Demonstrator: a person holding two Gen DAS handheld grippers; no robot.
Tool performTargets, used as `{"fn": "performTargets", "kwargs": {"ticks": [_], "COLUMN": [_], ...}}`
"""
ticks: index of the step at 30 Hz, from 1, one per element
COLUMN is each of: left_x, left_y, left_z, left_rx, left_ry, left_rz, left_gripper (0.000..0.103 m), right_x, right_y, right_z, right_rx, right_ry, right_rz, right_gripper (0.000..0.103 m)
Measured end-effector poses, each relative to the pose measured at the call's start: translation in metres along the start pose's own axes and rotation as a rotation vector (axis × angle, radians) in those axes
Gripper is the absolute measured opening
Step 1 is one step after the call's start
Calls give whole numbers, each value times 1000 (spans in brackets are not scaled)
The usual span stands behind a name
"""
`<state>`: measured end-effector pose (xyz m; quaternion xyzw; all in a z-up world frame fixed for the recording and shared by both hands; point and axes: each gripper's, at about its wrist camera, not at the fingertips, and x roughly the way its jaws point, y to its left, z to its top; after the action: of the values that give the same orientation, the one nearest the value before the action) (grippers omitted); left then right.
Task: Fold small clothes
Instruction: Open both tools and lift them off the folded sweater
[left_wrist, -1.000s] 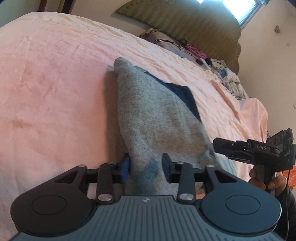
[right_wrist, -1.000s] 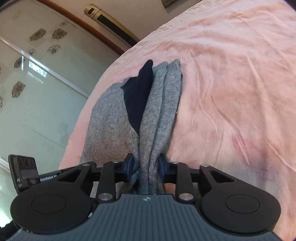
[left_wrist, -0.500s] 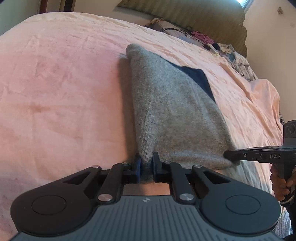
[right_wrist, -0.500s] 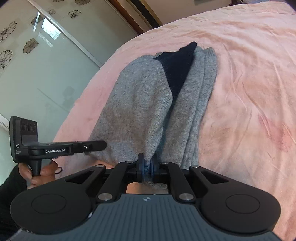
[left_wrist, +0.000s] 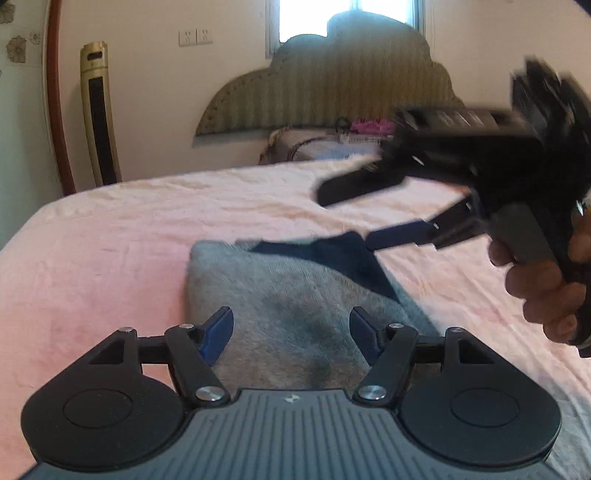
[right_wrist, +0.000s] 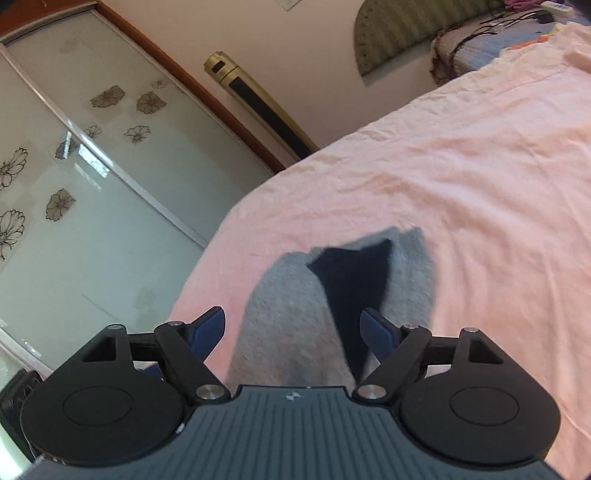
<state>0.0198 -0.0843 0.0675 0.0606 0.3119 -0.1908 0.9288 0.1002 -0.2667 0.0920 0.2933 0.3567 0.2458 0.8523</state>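
Observation:
A grey knitted garment (left_wrist: 295, 306) with a dark navy patch (left_wrist: 332, 254) lies folded on the pink bed sheet (left_wrist: 110, 258). My left gripper (left_wrist: 291, 332) is open and empty just above its near end. My right gripper (right_wrist: 293, 332) is open and empty above the same garment (right_wrist: 284, 314), whose navy patch (right_wrist: 354, 280) shows in the right wrist view. The right gripper also shows blurred in the left wrist view (left_wrist: 354, 210), raised at the right with its jaws apart.
A padded headboard (left_wrist: 332, 92) and a heap of bedding and cables (left_wrist: 325, 142) lie at the far end. A gold tower fan (left_wrist: 99, 114) stands by the wall at the left. Glass sliding doors (right_wrist: 74, 184) run along the bed's left side.
Both grippers were shut on the garment's near edge; both have now opened, let go and lifted away. The garment now lies on the sheet.

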Motion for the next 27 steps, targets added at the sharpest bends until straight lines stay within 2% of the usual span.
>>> {"fn": "performTargets", "kwargs": {"ticks": [2, 3, 4, 6, 10, 11, 12, 14, 16, 18, 19, 20, 21, 22, 24, 26, 27], "left_x": [27, 30, 30, 30, 31, 31, 30, 30, 30, 29, 29, 28, 28, 28, 29, 28, 28], "left_y": [-7, -11, -14, -17, -14, -14, -12, -13, -14, -14, -14, -14, -14, -15, -16, -18, -19], "left_z": [-11, -18, -21, -23, -24, -24, -26, -26, -26, -27, -27, -28, -28, -29, -29, -32, -32], "left_rx": [4, 24, 43, 47, 35, 36, 35, 37, 39, 41, 42, 44, 48, 52, 49, 52, 57], "left_ry": [65, 35, 24, 22, 23, 21, 19, 17, 17, 15, 15, 14, 12, 11, 7, 5, 5], "left_rz": [15, 27, 28, 35, 27, 27, 27, 27, 26, 21, 21, 20, 21, 22, 24, 30, 31], "left_gripper": [69, 68, 69, 69, 69, 69, 69, 70, 70, 70, 70, 70, 70, 70, 70, 71, 71], "right_x": [36, 54, 70, 71, 75, 73, 69, 59, 58, 76, 74, 72, 68, 66, 59, 52, 56], "right_y": [-1, -7, -18, -27, -6, -3, 0, 9, 13, -6, -13, -17, -17, -12, 2, 13, 11], "right_z": [10, 12, 10, -2, -5, -2, 0, 1, -2, -9, -14, -13, -8, -3, -2, -9, -15], "right_rx": [-19, -38, -60, -180, -281, -265, -235, -216, -216, -236, -288, -273, -225, -197, -194, -216, -226], "right_ry": [52, 88, 135, 88, 143, 138, 126, 96, 108, 186, 136, 131, 135, 143, 143, 135, 161], "right_rz": [-74, -168, -259, -264, -351, -364, -366, -313, -270, -335, -316, -300, -297, -323, -359, -291, -285], "right_gripper": [86, 89, 87, 85, 84, 83, 81, 82, 88, 87, 87, 87, 86, 78, 72, 75, 82]}}
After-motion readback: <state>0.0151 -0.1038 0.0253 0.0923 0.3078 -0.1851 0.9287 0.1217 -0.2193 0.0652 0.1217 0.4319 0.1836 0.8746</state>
